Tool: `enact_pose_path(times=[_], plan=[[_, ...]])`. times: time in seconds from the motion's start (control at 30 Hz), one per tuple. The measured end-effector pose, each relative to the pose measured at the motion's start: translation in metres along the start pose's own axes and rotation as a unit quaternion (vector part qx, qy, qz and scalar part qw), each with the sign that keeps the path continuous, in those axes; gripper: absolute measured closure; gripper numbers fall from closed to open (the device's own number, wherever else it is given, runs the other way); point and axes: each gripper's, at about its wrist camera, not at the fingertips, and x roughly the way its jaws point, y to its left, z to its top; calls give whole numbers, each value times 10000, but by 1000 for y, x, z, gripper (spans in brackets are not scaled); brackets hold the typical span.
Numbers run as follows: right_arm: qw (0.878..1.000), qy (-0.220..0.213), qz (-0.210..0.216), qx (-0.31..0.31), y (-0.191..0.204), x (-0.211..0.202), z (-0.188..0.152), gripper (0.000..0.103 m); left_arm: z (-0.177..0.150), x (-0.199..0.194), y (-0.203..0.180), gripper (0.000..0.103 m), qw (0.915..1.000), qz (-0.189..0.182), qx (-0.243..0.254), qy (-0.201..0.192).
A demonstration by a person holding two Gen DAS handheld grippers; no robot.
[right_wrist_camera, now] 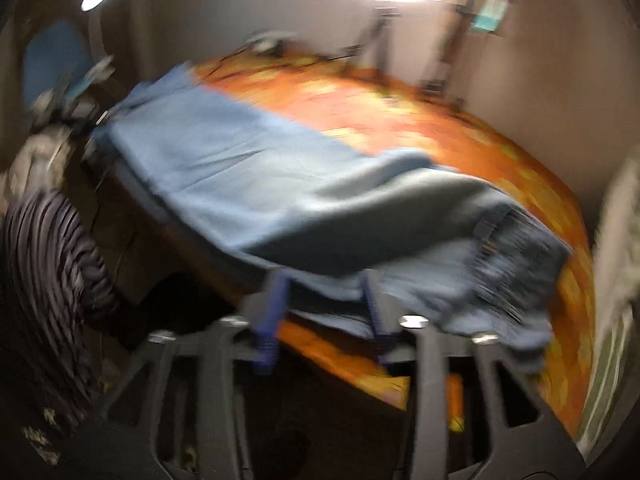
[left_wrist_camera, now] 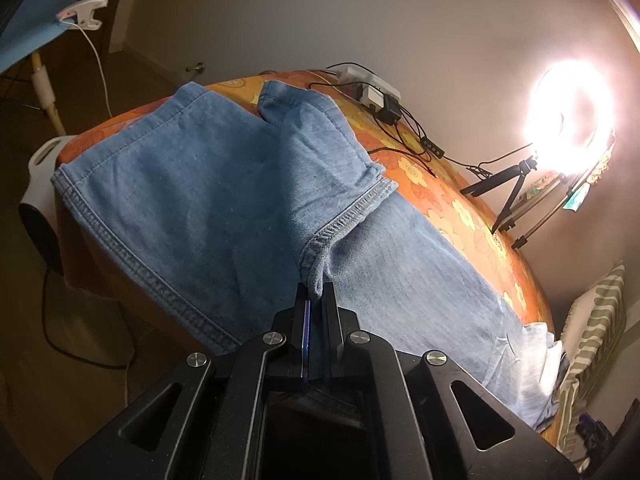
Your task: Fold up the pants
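Light blue denim pants (left_wrist_camera: 224,184) lie across the orange flowered tablecloth (left_wrist_camera: 460,200), with one hem edge hanging off the near left side. My left gripper (left_wrist_camera: 316,300) is shut on a pinched hem of a pant leg and holds it just above the cloth. In the blurred right wrist view the pants (right_wrist_camera: 256,184) stretch across the table. My right gripper (right_wrist_camera: 324,292) has its blue fingers apart at the near edge of the waist end, with denim lying over the gap between them.
A bright ring light (left_wrist_camera: 568,116) on a small tripod (left_wrist_camera: 508,188) stands at the table's far right edge. A power strip with cables (left_wrist_camera: 372,92) lies at the back. A striped cushion (left_wrist_camera: 592,344) sits at the right. A white clamp (left_wrist_camera: 84,12) hangs upper left.
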Motion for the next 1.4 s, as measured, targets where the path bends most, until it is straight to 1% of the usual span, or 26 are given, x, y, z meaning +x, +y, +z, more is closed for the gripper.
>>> enact_pose_path(times=[0.03,0.07,0.13,0.2,0.23,0.3,0.33,0.37,0.43,0.47,0.5,0.53,0.57,0.63,0.7,0.8,0.9,1.0,1.07,1.1,1.13,1.17,1.23,1.4], plan=[[9994,-5,-78,335,-18,-3,-2,51,0,0,0,100,10000,1,-3,-5],[9961,-7,-212,857,-44,-8,-6,51,-1,0,1,100,10000,-5,-26,-6],[9856,-1,-455,1629,-87,-13,-14,51,-1,0,2,100,10000,-11,-58,-3],[9704,27,-774,2288,-126,-13,-23,51,-2,1,2,100,10000,-8,-74,-2],[9645,52,-865,2496,-140,-12,-26,51,-2,1,3,100,10000,-12,-90,3],[9487,145,-1023,2987,-174,-5,-38,51,-2,0,3,100,9999,-20,-123,5],[9390,219,-1114,3247,-189,1,-43,51,-2,0,3,100,9999,-19,-126,4],[9338,262,-1145,3380,-200,5,-47,51,-2,-1,3,100,9999,-15,-123,3],[9223,344,-1073,3696,-217,16,-55,51,-1,-1,3,100,10000,1,-95,0],[9128,382,-923,3959,-227,22,-60,51,-1,-2,2,100,10000,7,-93,-2],[9072,388,-827,4107,-233,26,-64,51,-1,-2,3,100,10000,8,-97,0],[8978,385,-644,4339,-240,31,-68,51,-1,-2,2,100,10000,13,-99,2],[8918,391,-531,4475,-243,36,-70,51,-1,-2,2,100,10000,21,-92,3],[8876,448,-507,4556,-245,42,-73,51,-1,-2,1,100,10000,40,-83,2],[8859,521,-511,4581,-247,50,-73,51,-1,-2,0,100,10000,60,-75,3],[8807,492,-418,4693,-245,57,-75,51,-1,-1,0,100,9999,78,-77,17],[8793,516,-391,4719,-247,65,-73,51,0,-1,-1,100,9999,96,-72,22],[8759,661,-450,4758,-247,75,-70,51,0,-1,-2,100,9999,112,-63,15],[8747,751,-572,4755,-245,80,-71,61,0,-1,-2,100,9999,119,-55,15],[8761,728,-659,4720,-245,79,-69,66,1,-1,-2,100,9999,124,-52,16],[8792,727,-674,4660,-244,80,-68,82,1,-1,-2,100,9999,128,-52,18],[8798,719,-613,4658,-244,80,-68,95,1,-1,-3,100,9999,125,-60,18],[8793,632,-586,4683,-245,75,-69,96,3,-2,-2,100,9999,104,-94,8],[8964,200,-664,4378,-235,40,-53,99,5,-6,-1,100,9998,38,-164,-53]])
